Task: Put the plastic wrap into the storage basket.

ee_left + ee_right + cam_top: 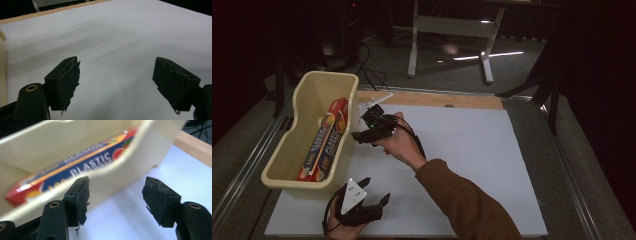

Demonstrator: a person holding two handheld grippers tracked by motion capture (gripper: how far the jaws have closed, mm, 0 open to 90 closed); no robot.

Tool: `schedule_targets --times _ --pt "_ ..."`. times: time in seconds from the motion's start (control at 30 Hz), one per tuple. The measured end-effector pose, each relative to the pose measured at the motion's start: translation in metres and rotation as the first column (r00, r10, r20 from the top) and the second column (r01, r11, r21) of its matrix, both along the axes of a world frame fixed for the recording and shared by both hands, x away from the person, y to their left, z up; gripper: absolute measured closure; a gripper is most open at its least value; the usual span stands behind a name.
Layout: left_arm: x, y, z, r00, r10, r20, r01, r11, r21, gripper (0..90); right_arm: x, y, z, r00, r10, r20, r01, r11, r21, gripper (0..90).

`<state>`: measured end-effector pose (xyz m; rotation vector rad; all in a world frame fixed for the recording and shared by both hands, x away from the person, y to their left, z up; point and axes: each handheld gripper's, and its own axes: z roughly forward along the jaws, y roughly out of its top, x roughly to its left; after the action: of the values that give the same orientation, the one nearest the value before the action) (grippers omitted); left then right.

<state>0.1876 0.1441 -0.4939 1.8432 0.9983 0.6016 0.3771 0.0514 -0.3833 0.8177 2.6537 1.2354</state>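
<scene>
A cream plastic bin (298,105) stands at the left of the white board (472,150). Lying lengthwise in it is a red and blue plastic wrap box (326,141). My right gripper (358,135) hovers just outside the bin's right wall, pointing at it, with its jaws apart and nothing between them. In the right gripper view (117,183) the bin wall (150,150) stands just beyond the jaws, and the box (82,166) shows over the rim. My left gripper (376,191) rests near the board's front edge, open and empty, and faces bare white board (117,66).
A wooden strip (437,98) runs along the board's far edge. Beyond it, on the dark floor, stand a white table frame (414,45) and cables (369,70). Metal rails (242,170) border the table on both sides.
</scene>
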Motion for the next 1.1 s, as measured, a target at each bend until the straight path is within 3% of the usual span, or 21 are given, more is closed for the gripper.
schedule_targets --times 0.2,0.3,0.47,0.5,0.57,0.7,0.8,0.9,1.03,1.07,1.1 --pt "0.001 0.000 0.000 1.0000 0.000 0.000 0.000 1.0000 0.001 21.0 -0.003 -0.028 -0.008 0.9984 0.005 0.057 -0.005 1.0000 -0.007 36.0" --pt "0.001 0.000 0.000 1.0000 0.001 0.000 -0.001 1.0000 0.002 21.0 -0.006 -0.053 -0.014 0.9972 -0.014 0.074 0.013 0.9998 0.013 35.7" --pt "0.002 0.000 0.000 1.0000 0.004 -0.001 -0.004 1.0000 0.005 21.0 -0.015 -0.077 -0.022 0.9931 -0.015 0.116 0.016 0.9998 -0.009 34.7" --pt "0.002 0.000 -0.001 1.0000 0.004 -0.002 -0.004 1.0000 0.004 21.0 -0.022 -0.089 -0.029 0.9869 -0.032 0.158 0.037 0.9987 -0.034 34.5" --pt "0.003 0.000 -0.001 1.0000 0.006 -0.004 -0.006 1.0000 0.001 21.0 -0.030 -0.100 -0.038 0.9826 -0.038 0.182 0.048 0.9975 -0.052 33.8" --pt "0.002 0.000 -0.001 1.0000 0.008 -0.003 -0.008 1.0000 0.001 21.0 -0.042 -0.117 -0.053 0.9825 -0.045 0.181 0.055 0.9970 -0.053 32.7" --pt "0.002 0.001 -0.001 0.9999 0.013 -0.002 -0.013 0.9999 -0.003 21.0 -0.056 -0.146 -0.068 0.9793 -0.069 0.190 0.081 0.9951 -0.057 32.1" --pt "0.003 0.002 -0.001 0.9999 0.015 -0.006 -0.015 0.9999 -0.004 21.0 -0.069 -0.174 -0.076 0.9681 -0.090 0.234 0.107 0.9923 -0.063 32.1" --pt "0.003 0.001 -0.001 0.9999 0.015 -0.006 -0.015 0.9999 0.002 21.0 -0.086 -0.212 -0.088 0.9597 -0.130 0.249 0.147 0.9880 -0.048 31.8" --pt "0.003 0.001 -0.001 0.9999 0.015 -0.006 -0.015 0.9999 0.002 21.0 -0.086 -0.212 -0.088 0.9597 -0.130 0.249 0.147 0.9880 -0.048 31.8" --pt "0.004 0.001 -0.001 0.9998 0.017 -0.006 -0.017 0.9999 0.003 21.0 -0.094 -0.229 -0.094 0.9559 -0.152 0.251 0.167 0.9852 -0.039 31.3"
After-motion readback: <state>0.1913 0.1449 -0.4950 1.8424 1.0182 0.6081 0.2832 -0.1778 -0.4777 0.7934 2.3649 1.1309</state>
